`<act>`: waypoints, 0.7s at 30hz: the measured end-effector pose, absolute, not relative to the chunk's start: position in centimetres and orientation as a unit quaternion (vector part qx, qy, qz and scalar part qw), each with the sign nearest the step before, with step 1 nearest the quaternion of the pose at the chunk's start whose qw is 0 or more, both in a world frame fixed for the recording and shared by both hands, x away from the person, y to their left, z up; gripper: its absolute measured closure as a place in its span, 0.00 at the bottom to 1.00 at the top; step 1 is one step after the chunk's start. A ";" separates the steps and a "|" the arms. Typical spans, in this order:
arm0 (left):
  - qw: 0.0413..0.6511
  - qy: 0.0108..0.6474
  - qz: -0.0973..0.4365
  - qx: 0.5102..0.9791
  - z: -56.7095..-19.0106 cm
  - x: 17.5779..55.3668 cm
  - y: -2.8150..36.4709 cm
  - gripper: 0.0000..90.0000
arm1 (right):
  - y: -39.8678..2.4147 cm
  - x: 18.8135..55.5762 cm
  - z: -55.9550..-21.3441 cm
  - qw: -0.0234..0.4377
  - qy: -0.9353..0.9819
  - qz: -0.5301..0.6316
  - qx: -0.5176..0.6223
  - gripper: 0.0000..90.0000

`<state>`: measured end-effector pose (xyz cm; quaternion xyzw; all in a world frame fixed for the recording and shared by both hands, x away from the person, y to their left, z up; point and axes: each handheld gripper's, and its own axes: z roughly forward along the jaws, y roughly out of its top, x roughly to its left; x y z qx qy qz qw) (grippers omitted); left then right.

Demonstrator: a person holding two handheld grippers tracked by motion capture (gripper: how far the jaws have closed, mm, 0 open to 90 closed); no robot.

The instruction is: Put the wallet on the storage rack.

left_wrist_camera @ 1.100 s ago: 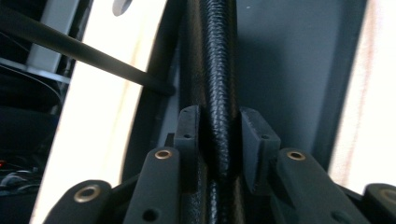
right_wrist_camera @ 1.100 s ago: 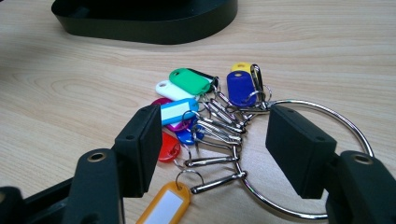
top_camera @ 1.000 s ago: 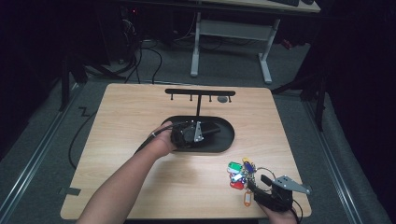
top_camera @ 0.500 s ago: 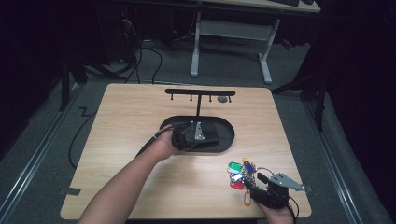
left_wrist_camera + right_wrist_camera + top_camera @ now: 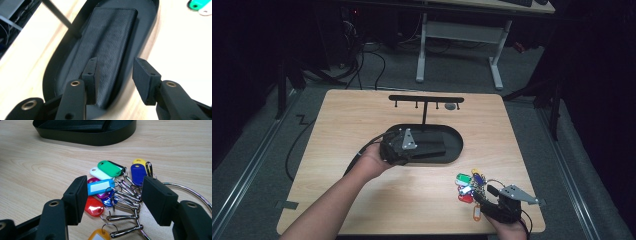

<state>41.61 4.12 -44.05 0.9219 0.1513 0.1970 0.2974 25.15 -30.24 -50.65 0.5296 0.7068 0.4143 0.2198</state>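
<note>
A black oval tray (image 5: pixel 457 145) lies mid-table with a black textured pad (image 5: pixel 432 142) inside it. My left gripper (image 5: pixel 404 145) hovers over the tray's left end. In the left gripper view it (image 5: pixel 116 66) is open, its jaws straddling the near end of the pad (image 5: pixel 110 30) without touching it. A bunch of coloured key tags (image 5: pixel 469 185) on a metal ring lies near the front right. My right gripper (image 5: pixel 484 197) is just behind the bunch, open (image 5: pixel 113 187), with the tags (image 5: pixel 110 168) and clips between and beyond its jaws, nothing gripped.
A black T-shaped hook rack (image 5: pixel 426 100) rises from the tray's far side, with a small grey item (image 5: pixel 451 106) hanging at its right end. The metal ring (image 5: pixel 192 192) curves past the right jaw. The table's front edge is close behind the right gripper.
My left gripper slid right over the tray, then drew back toward its left end. The right gripper and the key bunch have stayed put.
</note>
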 end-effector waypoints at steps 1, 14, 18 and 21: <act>0.297 0.151 0.197 0.922 -44.0 41.6 4.1 0.65 | -30.2 25.2 -50.6 0.220 0.707 0.414 0.530 0.43; 0.346 0.222 0.184 0.893 -47.5 35.5 11.0 0.56 | -30.2 25.4 -50.8 0.214 0.710 0.412 0.530 0.46; 0.360 0.247 0.173 0.883 -48.7 33.8 12.5 0.50 | -30.1 25.4 -50.9 0.213 0.712 0.411 0.528 0.47; 0.355 0.258 0.184 0.879 -49.7 32.4 13.4 0.50 | -30.1 25.4 -50.9 0.213 0.713 0.410 0.528 0.47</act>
